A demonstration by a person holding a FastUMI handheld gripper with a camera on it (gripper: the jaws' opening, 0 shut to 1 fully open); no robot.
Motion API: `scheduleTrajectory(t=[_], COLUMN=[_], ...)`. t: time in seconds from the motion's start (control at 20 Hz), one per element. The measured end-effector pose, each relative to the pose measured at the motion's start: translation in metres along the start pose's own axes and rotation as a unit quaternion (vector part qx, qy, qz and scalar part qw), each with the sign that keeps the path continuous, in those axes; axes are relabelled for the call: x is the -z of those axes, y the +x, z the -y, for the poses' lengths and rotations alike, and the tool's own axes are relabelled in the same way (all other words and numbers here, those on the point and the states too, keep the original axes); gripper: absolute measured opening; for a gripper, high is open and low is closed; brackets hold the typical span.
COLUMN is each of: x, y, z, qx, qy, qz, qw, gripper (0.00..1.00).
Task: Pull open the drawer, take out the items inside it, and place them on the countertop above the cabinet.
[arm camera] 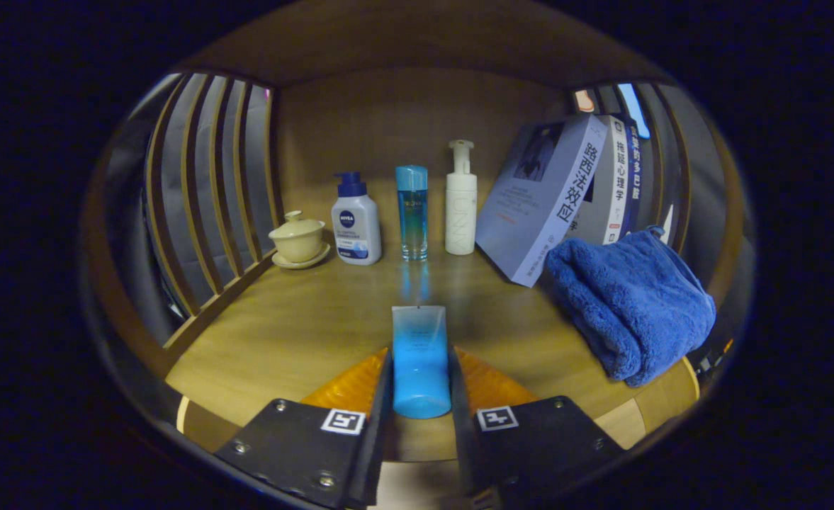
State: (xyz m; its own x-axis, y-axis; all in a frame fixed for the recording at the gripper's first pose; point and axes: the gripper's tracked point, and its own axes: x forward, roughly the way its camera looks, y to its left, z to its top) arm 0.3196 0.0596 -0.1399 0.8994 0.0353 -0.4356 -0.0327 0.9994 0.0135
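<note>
A blue tube (420,361) sits pinched between the two fingers of the hand-held gripper (420,382), both pressing its sides, its flat crimped end pointing forward over the wooden countertop (303,333). Whether the tube touches the wood cannot be told. Straight beyond the tube, against the back panel, stands a tall blue-green bottle (412,212). Just left of that bottle is a white pump bottle with a dark blue cap (356,221), and farther left a lidded cream cup on a saucer (298,239) beside the wooden slats (211,184). Just right of the tall bottle stands a white foam pump bottle (460,202). To the tube's right, a folded blue towel (629,304) lies on the countertop, near the tube but apart from it, with leaning books (551,198) behind it.
</note>
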Motion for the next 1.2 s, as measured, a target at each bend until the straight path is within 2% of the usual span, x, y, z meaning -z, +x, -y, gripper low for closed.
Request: scheduleTrajectory(t=[0.1, 0.25, 0.3, 0.8, 1.2], x=[0.000, 0.002, 0.005, -0.002, 0.003], y=[-0.003, -0.008, -0.011, -0.068, -0.142], z=[-0.010, -0.006, -0.008, 0.003, 0.015], qx=[-0.020, -0.005, -0.010, -0.028, -0.055], qy=[0.002, -0.007, -0.008, 0.008, 0.027], qz=[-0.001, -0.004, -0.009, 0.003, 0.018], qw=[1.000, 1.000, 1.000, 1.000, 0.998], gripper=[0.69, 0.95, 0.97, 0.98, 0.98])
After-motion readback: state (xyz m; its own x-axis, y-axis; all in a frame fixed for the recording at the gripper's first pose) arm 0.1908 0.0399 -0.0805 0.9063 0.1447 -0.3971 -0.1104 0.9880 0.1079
